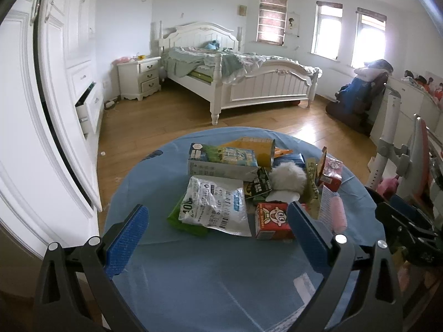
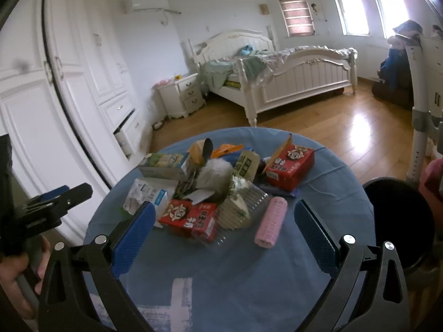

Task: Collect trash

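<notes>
Round table (image 1: 210,285) under a blue cloth, bedroom behind. Trash heaped around the table's centre, reaching toward the far edge.

Left gripper (image 1: 218,231): jaws spread wide, nothing between them, held above the near side of the heap. Silver foil pouch (image 1: 214,207) lies between the blue pads in that view, on top of a green wrapper (image 1: 177,217). Small red drink carton (image 1: 270,220) just beside the right-hand pad.

Right gripper (image 2: 224,229): also released, empty, fingers wide apart over the near half of the table. Between them in that view: the same red carton (image 2: 188,217), a crumpled clear plastic tray (image 2: 243,207), and a pink roll (image 2: 271,221) lying alone toward the right edge.

Farther back: long white-and-green carton (image 1: 221,161), white fluffy ball (image 1: 288,177) at mid-heap, second red carton (image 2: 290,168) toward the far right edge, orange packaging at the far edge.

Black bin (image 2: 401,221) stands just beside the table's right edge. A hand (image 2: 16,279) shows at the lower left of the right wrist view.
</notes>
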`<state>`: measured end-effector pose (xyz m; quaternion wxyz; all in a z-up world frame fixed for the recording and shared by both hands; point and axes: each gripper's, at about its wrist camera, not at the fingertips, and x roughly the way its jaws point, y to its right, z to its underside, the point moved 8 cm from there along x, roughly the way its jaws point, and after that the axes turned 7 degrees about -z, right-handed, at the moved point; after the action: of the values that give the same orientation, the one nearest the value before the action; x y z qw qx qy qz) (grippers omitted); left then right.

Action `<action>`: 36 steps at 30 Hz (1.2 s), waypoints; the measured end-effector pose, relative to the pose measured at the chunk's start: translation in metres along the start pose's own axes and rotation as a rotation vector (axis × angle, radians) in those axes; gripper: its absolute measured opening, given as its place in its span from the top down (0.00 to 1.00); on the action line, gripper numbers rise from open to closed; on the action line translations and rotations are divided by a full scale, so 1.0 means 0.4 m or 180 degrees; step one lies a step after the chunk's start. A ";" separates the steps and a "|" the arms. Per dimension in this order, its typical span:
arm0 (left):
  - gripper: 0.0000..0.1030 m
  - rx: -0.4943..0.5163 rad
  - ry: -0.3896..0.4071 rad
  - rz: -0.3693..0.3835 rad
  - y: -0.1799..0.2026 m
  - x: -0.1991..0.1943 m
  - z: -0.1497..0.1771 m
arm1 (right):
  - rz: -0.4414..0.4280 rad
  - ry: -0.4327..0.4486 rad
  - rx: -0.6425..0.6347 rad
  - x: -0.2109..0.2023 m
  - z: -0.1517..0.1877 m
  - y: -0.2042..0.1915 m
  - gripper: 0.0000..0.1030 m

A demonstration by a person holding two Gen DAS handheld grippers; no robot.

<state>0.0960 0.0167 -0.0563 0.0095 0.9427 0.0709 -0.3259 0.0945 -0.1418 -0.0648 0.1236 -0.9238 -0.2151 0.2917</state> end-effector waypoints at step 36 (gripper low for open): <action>0.04 0.0016 -0.0055 -0.0004 0.007 0.009 0.004 | -0.0027 -0.0023 0.0028 -0.010 0.007 -0.007 0.04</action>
<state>0.0984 0.0142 -0.0598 0.0075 0.9398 0.0706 -0.3343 0.0890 -0.1411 -0.0643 0.1282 -0.9212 -0.2182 0.2955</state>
